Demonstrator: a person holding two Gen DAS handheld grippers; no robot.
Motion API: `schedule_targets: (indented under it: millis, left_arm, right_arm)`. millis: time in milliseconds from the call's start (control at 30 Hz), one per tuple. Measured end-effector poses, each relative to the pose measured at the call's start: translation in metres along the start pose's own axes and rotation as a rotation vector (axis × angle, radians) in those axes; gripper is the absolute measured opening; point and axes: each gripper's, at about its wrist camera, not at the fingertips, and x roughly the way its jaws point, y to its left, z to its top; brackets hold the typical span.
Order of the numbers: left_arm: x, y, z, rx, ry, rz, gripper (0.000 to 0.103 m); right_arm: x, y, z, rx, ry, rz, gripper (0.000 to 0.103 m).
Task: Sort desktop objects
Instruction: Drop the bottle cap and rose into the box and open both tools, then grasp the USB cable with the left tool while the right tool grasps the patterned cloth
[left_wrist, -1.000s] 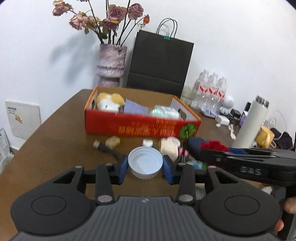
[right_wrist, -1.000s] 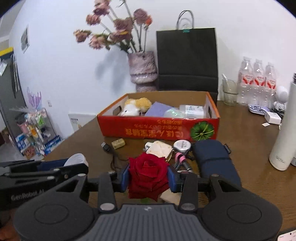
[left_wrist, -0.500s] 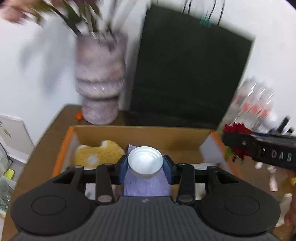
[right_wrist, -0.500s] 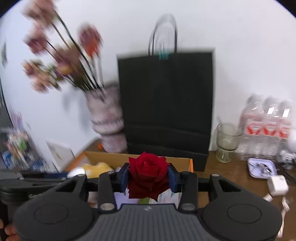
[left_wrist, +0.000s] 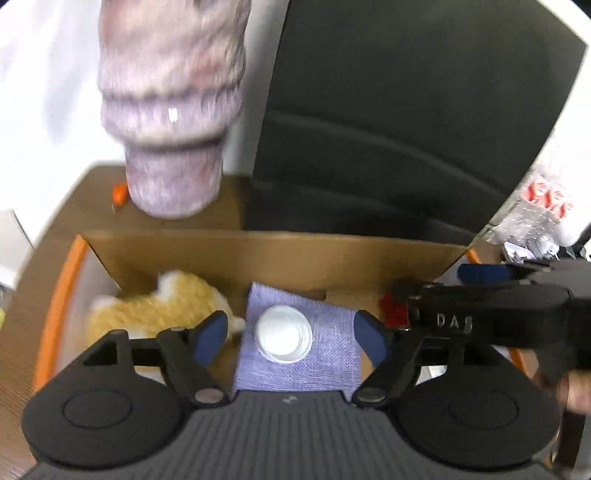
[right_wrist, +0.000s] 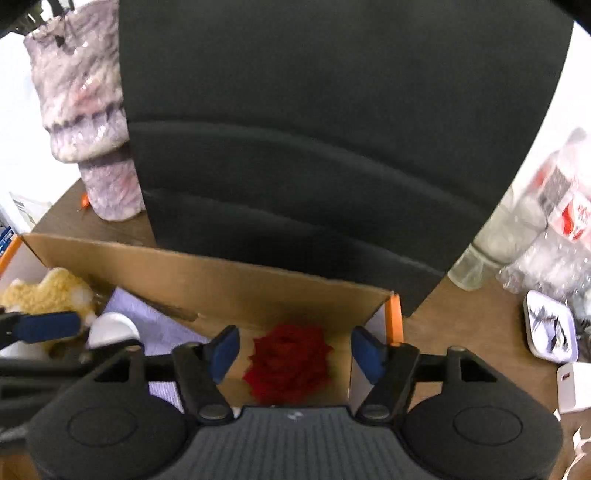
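Observation:
Both grippers hang over the orange-rimmed cardboard box (left_wrist: 258, 254). My left gripper (left_wrist: 291, 336) is open; a white round lid (left_wrist: 284, 334) lies free between its jaws on a purple cloth (left_wrist: 325, 365) in the box. My right gripper (right_wrist: 295, 350) is open; a red rose (right_wrist: 288, 365) sits loose between its jaws near the box's right end (right_wrist: 395, 317). The lid also shows in the right wrist view (right_wrist: 112, 328). A yellow plush toy (left_wrist: 155, 310) lies in the left part of the box.
A mottled purple vase (left_wrist: 170, 110) and a black paper bag (left_wrist: 406, 122) stand right behind the box. Water bottles (right_wrist: 554, 229), a glass (right_wrist: 476, 266), a small tray (right_wrist: 550, 328) and a white charger (right_wrist: 576, 384) are on the table to the right.
Both grippers moved forward over the box and opened. The lid dropped onto the purple cloth and the rose dropped into the box's right end.

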Motion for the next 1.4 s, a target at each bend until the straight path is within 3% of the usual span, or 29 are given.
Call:
schedule_targets:
  millis: [33, 100, 167, 400, 567, 700, 767, 900, 1000, 1033, 1133, 1233, 1400]
  left_arm:
    - [-0.009, 0.000, 0.002, 0.015, -0.016, 0.012, 0.084]
    - [-0.027, 0.002, 0.005, 0.015, -0.040, 0.037, 0.098]
    - [-0.046, 0.006, 0.004, -0.013, -0.055, 0.077, 0.103]
    - [-0.104, 0.008, -0.011, 0.048, 0.013, 0.207, 0.103]
    - [-0.147, 0.008, -0.043, 0.046, 0.014, 0.268, 0.103]
    - [-0.182, 0.009, -0.071, 0.016, -0.002, 0.268, 0.103]
    - [-0.196, 0.012, -0.087, -0.013, -0.029, 0.253, 0.103]
    - [-0.214, 0.015, -0.136, -0.008, -0.161, 0.252, 0.103]
    - [-0.212, 0.021, -0.183, -0.004, -0.233, 0.329, 0.103]
    - [-0.208, 0.022, -0.199, -0.013, -0.242, 0.341, 0.103]
    - [-0.200, 0.028, -0.245, 0.000, -0.240, 0.278, 0.103]
    - [-0.198, 0.027, -0.287, 0.009, -0.248, 0.280, 0.103]
    - [-0.213, 0.019, -0.342, -0.022, -0.279, 0.221, 0.103]
  right_arm:
    - [-0.006, -0.001, 0.002, 0.005, -0.006, -0.007, 0.074]
    - [-0.019, -0.003, 0.010, 0.008, -0.018, -0.009, 0.077]
    - [-0.038, -0.006, 0.013, 0.015, -0.020, -0.005, 0.081]
    - [-0.098, -0.010, 0.000, 0.060, 0.002, 0.024, 0.086]
    - [-0.136, -0.002, -0.036, 0.095, 0.029, 0.091, 0.087]
    - [-0.177, 0.010, -0.062, 0.099, -0.008, 0.130, 0.087]
    - [-0.194, 0.023, -0.084, 0.081, -0.038, 0.148, 0.087]
    - [-0.214, 0.041, -0.138, 0.076, -0.115, 0.204, 0.087]
    - [-0.222, 0.049, -0.184, 0.087, -0.175, 0.230, 0.087]
    - [-0.223, 0.050, -0.197, 0.094, -0.191, 0.238, 0.087]
    - [-0.222, 0.051, -0.242, 0.124, -0.259, 0.230, 0.087]
    - [-0.220, 0.056, -0.283, 0.155, -0.306, 0.196, 0.087]
    - [-0.225, 0.079, -0.349, 0.060, -0.370, 0.130, 0.087]
